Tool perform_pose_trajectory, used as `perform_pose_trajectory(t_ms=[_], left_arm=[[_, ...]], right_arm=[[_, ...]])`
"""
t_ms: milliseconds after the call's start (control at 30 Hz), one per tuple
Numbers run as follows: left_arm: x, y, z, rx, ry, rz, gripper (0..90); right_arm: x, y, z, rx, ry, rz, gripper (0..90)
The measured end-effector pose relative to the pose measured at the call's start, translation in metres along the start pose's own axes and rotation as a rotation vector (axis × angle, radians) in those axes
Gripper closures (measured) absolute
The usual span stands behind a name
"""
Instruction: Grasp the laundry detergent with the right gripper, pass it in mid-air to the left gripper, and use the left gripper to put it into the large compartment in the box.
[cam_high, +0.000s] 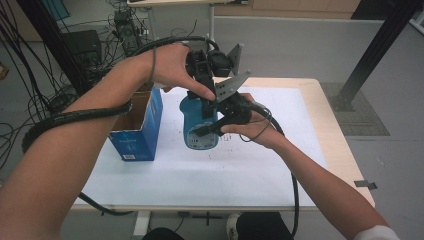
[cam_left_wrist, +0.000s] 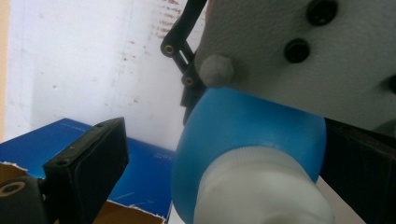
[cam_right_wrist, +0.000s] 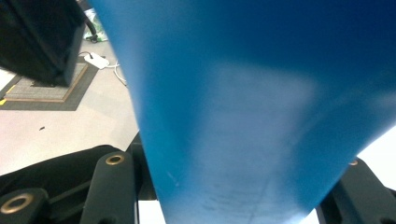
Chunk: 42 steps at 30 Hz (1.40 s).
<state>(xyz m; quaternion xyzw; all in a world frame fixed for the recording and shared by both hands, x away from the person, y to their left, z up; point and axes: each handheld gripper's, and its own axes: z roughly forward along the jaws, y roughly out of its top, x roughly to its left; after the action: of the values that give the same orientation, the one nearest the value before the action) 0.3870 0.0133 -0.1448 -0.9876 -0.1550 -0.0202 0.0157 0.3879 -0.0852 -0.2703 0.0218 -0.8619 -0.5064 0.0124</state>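
Observation:
A blue bottle (cam_high: 199, 131) with a white cap (cam_left_wrist: 257, 186) stands roughly upright over the middle of the white table cover (cam_high: 200, 175). My right gripper (cam_high: 204, 131) comes in from the right and is shut on the bottle's body (cam_right_wrist: 257, 116), one jaw on each side. My left gripper (cam_high: 202, 97) points down at the bottle's top. In the left gripper view the cap sits between its jaws; the left fingertip (cam_left_wrist: 88, 172) stands clear of the cap, so it is open. Whether the bottle's base touches the table I cannot tell.
An open blue cardboard box (cam_high: 137, 125) stands just left of the bottle, its rim close under the left hand (cam_left_wrist: 140, 172). The right gripper's grey plate (cam_left_wrist: 303, 56) hangs right above the bottle's shoulder. Cables trail off both arms, and the table's edge runs along the right.

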Motion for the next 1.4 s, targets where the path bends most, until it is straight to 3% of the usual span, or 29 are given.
perform_pose_trajectory(t_ms=[233, 267, 367, 700, 1400], left_arm=[[-0.0004, -0.001, 0.0055, 0.0, -0.009, 0.0, 5.1], [-0.0003, -0.0012, 0.0055, 0.0, -0.011, 0.002, 5.1], [-0.0003, -0.0017, 0.0057, 0.0, -0.012, 0.002, 5.1], [-0.0023, -0.0017, 0.0066, -0.022, -0.027, 0.01, 5.2], [-0.0066, 0.0008, 0.0018, -0.014, -0.003, 0.025, 5.4]], right_arm=[[0.0044, 0.0005, -0.0021, 0.013, 0.02, 0.035, 43.9], [0.0011, 0.0007, -0.001, -0.015, 0.002, -0.008, 43.9], [0.0007, 0.0007, -0.0014, -0.015, 0.004, -0.013, 43.9], [0.0011, 0.0006, -0.0026, -0.019, 0.001, -0.017, 44.0], [0.0023, 0.0031, -0.0059, -0.025, -0.003, -0.022, 43.9]])
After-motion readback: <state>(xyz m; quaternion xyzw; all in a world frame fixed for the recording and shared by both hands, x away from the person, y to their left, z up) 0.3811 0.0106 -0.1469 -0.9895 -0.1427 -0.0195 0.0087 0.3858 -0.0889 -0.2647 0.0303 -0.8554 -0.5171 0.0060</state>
